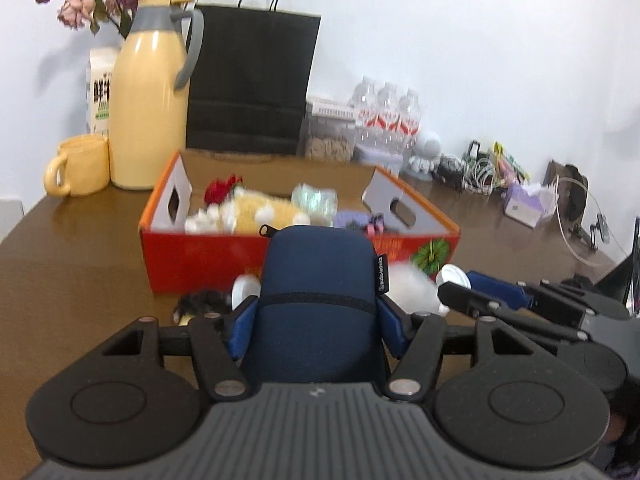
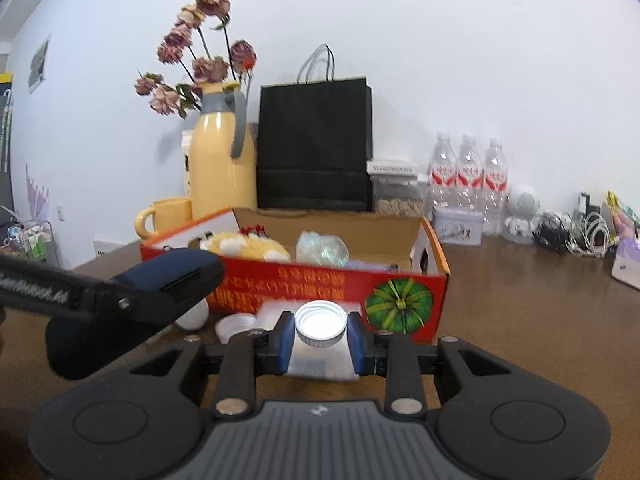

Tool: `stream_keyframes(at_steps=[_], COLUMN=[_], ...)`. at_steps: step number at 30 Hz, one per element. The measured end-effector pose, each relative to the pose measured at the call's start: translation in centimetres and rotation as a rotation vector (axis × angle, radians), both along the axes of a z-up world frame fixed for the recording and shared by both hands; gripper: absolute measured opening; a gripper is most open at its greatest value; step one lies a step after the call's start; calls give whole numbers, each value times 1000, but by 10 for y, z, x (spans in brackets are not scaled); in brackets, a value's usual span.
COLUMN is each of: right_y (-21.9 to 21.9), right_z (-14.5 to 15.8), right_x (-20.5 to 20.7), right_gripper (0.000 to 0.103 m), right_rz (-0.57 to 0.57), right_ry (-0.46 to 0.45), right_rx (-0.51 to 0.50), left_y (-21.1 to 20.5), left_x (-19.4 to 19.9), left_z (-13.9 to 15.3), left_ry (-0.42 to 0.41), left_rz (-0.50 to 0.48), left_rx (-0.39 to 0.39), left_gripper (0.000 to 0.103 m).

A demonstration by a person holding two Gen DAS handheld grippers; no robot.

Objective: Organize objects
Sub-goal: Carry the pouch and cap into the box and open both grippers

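Navy pouch (image 1: 320, 304), soft rounded fabric with a black zip line, sits clamped between the left gripper (image 1: 316, 320) and its blue pads, lifted above the brown table (image 1: 80, 264). Right gripper (image 2: 320, 336) pinches a small ridged white cap (image 2: 320, 324). Beyond both, the red cardboard box (image 2: 320, 288) holds fluffy yellow plush (image 2: 248, 246). Farther back stand a glossy yellow jug (image 1: 150, 112) and a matte black paper bag (image 1: 252, 80).

Showing matt navy cloth on the zippered pouch (image 1: 316, 300), glossy printed cardboard on the red box (image 1: 208, 256). Gleaming with polished brown wood across the table (image 1: 80, 248), smooth glossy plastic on the yellow jug (image 1: 148, 100). Looking like matt black paper on the bag (image 2: 314, 144), shiny ribbed metal on the small lid (image 2: 320, 322).
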State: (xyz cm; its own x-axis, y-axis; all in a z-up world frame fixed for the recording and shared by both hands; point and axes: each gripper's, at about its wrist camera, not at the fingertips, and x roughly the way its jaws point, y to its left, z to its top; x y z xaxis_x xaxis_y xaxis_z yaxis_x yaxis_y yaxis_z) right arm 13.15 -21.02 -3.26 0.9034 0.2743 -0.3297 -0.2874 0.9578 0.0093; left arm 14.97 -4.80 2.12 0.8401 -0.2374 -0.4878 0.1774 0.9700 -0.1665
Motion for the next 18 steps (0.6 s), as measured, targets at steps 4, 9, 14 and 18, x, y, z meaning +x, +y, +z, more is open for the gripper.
stream_keyframes(at_steps=[4, 9, 14, 18], right_y=[3, 5, 5, 6], right_z=[17, 36, 44, 43], right_x=[9, 34, 72, 108], right_gripper=[27, 27, 27, 27], right_rz=[8, -5, -23, -37], right_ry=[-35, -67, -61, -39], right_rx=[6, -19, -34, -52], left_y=[-5, -13, -24, -32], left_x=[16, 48, 90, 122], left_z=[19, 37, 41, 33], left_ry=[-48, -79, -72, -52], left_rz=[9, 36, 63, 92], left_rx=[-13, -43, -72, -79], left_gripper=[63, 63, 63, 63])
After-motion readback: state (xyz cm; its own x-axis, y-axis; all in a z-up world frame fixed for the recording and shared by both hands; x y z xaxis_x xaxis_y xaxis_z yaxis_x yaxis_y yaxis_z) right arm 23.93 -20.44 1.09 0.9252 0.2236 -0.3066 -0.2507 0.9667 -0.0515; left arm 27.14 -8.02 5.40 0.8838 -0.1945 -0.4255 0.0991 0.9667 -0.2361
